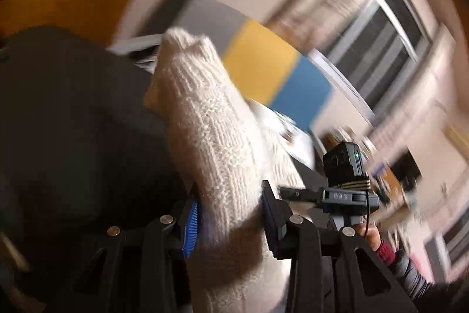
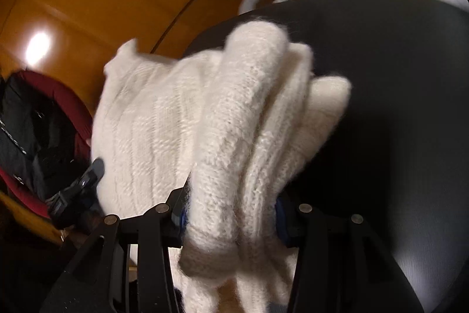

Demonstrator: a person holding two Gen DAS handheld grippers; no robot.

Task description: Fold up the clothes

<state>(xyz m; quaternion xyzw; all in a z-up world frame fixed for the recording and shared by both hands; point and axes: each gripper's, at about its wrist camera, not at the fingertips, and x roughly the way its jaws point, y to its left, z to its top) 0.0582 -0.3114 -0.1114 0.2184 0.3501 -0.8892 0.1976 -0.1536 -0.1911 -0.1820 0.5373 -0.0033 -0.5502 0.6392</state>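
Around us the room is a blur of pale wall, a window (image 1: pixel 381 49) and an orange wooden surface (image 2: pixel 102 5). Our left gripper (image 1: pixel 231 222) has its pads pressed on a cream knitted sweater (image 1: pixel 205 122), a thick fold rising between the jaws. Our right gripper (image 2: pixel 231 216) likewise clamps a bunched roll of the same sweater (image 2: pixel 219 113). The knit hangs lifted between both tools, above a dark rounded surface (image 2: pixel 381 78). Beyond, the right view shows a red and black garment (image 2: pixel 44 122), and the left view shows a sleeved hand (image 1: pixel 372 233) holding the other tool.
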